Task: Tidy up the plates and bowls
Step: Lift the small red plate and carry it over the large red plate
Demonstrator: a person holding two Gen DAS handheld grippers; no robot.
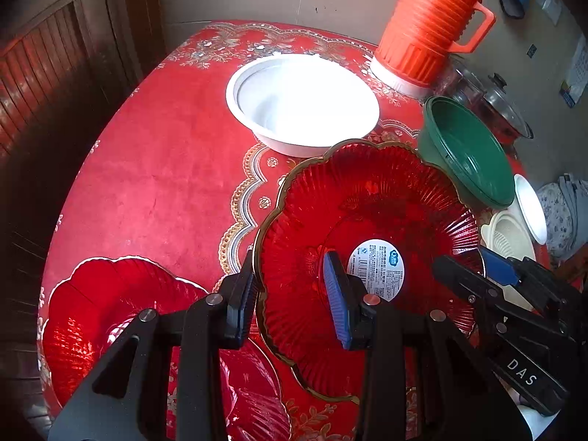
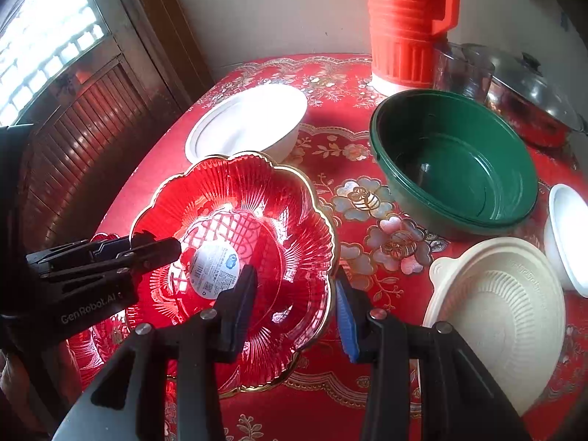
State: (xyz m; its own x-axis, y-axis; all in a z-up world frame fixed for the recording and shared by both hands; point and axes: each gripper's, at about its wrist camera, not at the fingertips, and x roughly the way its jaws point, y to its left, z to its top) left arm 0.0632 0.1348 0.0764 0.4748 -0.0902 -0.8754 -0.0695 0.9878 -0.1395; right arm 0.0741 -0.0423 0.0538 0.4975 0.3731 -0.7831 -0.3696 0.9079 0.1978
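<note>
Two grippers meet at one red glass plate (image 2: 257, 220) above the counter (image 1: 154, 183). We see the left gripper (image 1: 297, 294) with its fingers straddling the plate's left rim, and the right gripper (image 2: 297, 308) straddling the right rim; both look closed on it, though the contact is hard to confirm. Another red plate (image 1: 110, 301) lies lower left. Behind stand a white bowl (image 1: 301, 103) and a green bowl (image 2: 455, 161).
</note>
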